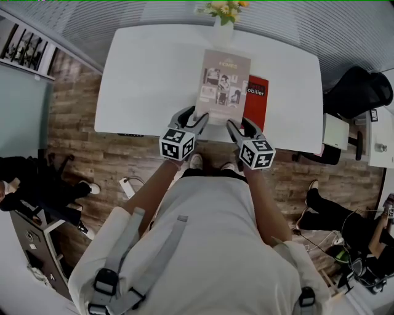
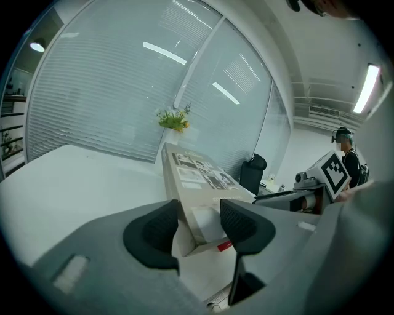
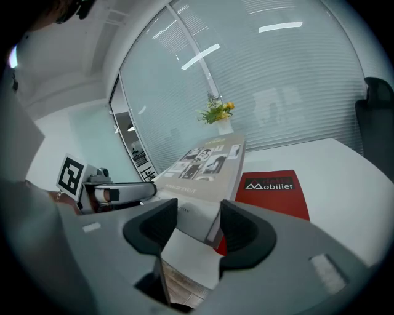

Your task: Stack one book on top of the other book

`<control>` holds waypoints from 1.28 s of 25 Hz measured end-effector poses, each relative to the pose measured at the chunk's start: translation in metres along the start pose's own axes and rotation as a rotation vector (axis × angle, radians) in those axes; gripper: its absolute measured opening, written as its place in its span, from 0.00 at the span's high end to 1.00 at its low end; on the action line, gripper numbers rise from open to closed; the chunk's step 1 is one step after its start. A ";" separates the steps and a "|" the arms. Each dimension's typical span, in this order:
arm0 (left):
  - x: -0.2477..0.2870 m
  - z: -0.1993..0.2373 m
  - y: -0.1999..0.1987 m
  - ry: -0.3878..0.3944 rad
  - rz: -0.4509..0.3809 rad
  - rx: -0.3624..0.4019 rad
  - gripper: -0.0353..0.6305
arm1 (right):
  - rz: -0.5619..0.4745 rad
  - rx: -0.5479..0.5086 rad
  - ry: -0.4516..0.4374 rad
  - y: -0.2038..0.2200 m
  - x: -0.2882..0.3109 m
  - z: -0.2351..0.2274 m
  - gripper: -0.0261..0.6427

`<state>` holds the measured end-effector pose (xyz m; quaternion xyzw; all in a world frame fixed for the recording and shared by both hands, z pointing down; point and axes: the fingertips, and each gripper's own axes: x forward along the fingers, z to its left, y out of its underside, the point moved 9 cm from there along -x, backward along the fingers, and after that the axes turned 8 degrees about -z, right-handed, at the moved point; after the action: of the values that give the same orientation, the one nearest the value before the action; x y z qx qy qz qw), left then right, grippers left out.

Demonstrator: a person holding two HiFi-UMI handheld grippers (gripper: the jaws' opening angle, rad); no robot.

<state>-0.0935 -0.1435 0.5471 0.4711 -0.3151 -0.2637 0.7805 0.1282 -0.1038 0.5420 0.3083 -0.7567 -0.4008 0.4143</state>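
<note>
A thick grey-beige book [image 1: 223, 83] with photos on its cover lies lengthwise on the white table [image 1: 148, 80]. Its right side overlaps a red book [image 1: 257, 101] lying flat beneath it. My left gripper [image 1: 192, 115] is at the grey book's near left corner and my right gripper [image 1: 237, 125] is at its near right corner. In the left gripper view that corner of the book [image 2: 197, 178] reaches in between the open jaws [image 2: 198, 224], with a red sliver [image 2: 226, 245] under it. In the right gripper view the other corner [image 3: 209, 163] sits between the open jaws [image 3: 198, 224], beside the red book [image 3: 274, 187].
A vase of yellow flowers [image 1: 225, 18] stands at the table's far edge, just beyond the grey book. A black chair [image 1: 360, 89] and a side desk stand to the right. A seated person [image 1: 345, 215] is at the lower right. The near table edge runs just under both grippers.
</note>
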 end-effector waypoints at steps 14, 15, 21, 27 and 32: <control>0.043 -0.052 0.003 0.031 0.008 0.000 0.63 | -0.012 0.006 0.025 -0.012 -0.039 -0.053 0.64; 0.042 -0.051 0.002 0.032 0.007 -0.001 0.63 | -0.011 0.004 0.027 -0.012 -0.039 -0.051 0.64; 0.056 -0.069 0.003 0.037 0.011 -0.007 0.63 | -0.013 0.013 0.035 -0.016 -0.052 -0.069 0.64; 0.071 -0.088 0.007 0.040 0.018 -0.009 0.63 | -0.011 0.021 0.039 -0.019 -0.066 -0.089 0.64; 0.070 -0.088 0.006 0.034 0.016 -0.008 0.63 | -0.013 0.017 0.033 -0.020 -0.065 -0.089 0.64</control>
<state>0.0191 -0.1408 0.5379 0.4697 -0.3045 -0.2505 0.7899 0.2393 -0.0928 0.5300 0.3233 -0.7511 -0.3922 0.4214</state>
